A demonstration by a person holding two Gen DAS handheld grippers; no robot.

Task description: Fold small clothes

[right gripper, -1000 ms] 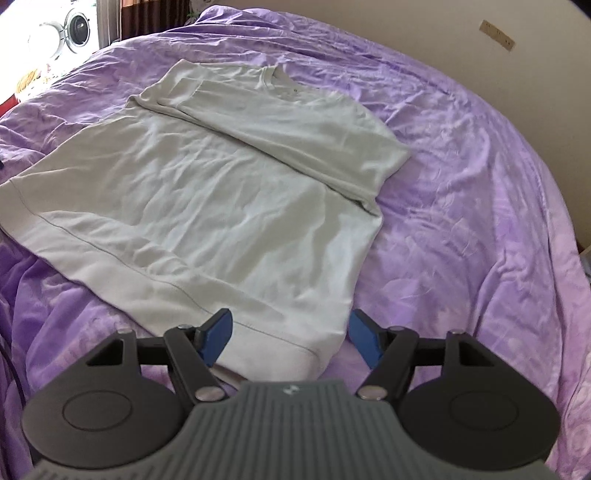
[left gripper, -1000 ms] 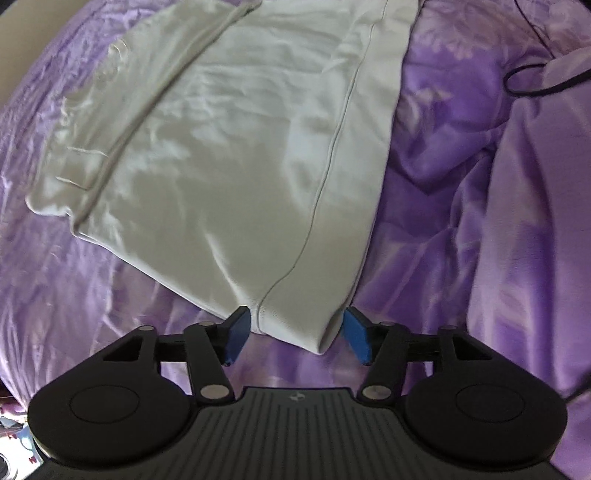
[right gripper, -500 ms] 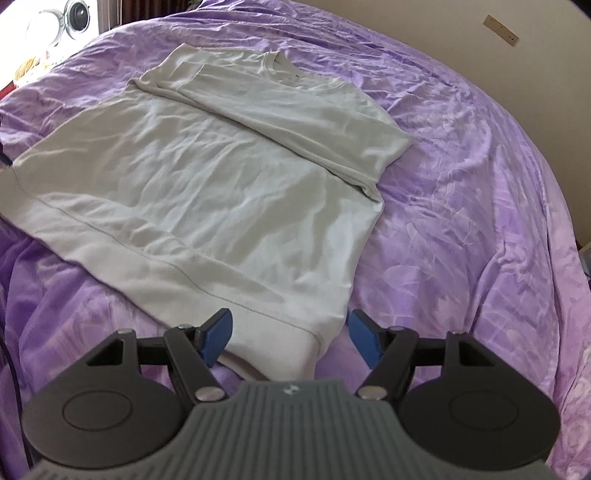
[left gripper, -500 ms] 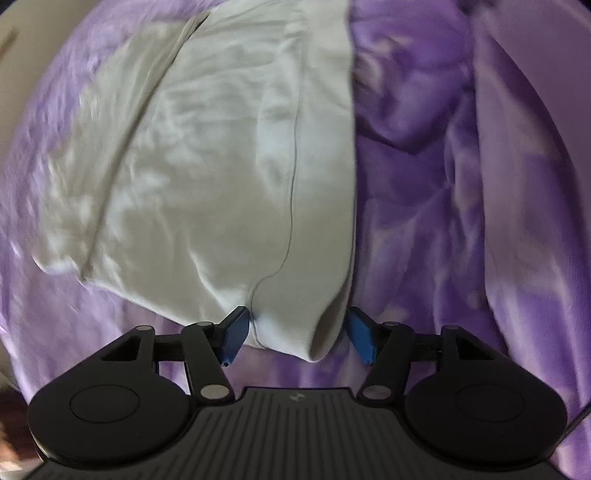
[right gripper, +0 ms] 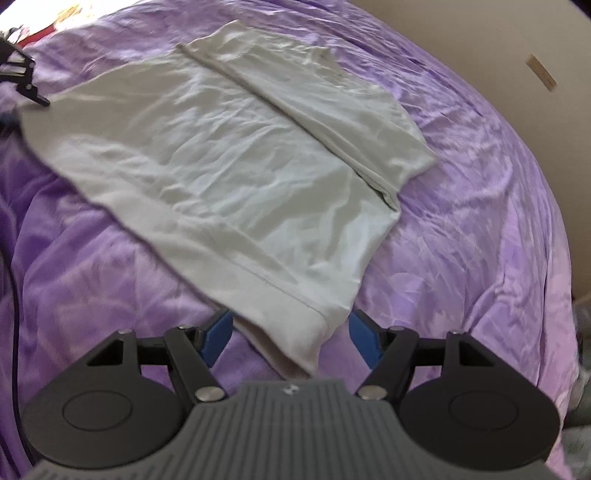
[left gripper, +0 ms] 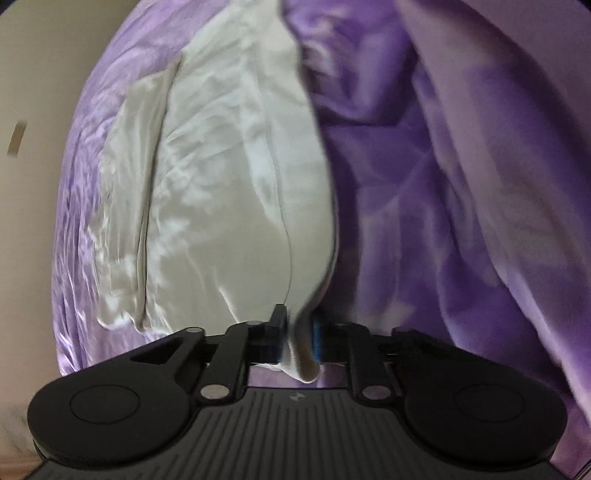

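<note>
- Pale grey cotton sweatshirt lies flat on the purple patterned bedspread.
- Left gripper, spread a second ago, is closing and, through blur, apparently pinches one hem corner.
- Right gripper remains spread astride the other corner; lifting awaits it.

I am in a home bedroom: a purple bedspread spreads ahead of my fingers, a beige wall beyond it.
</note>
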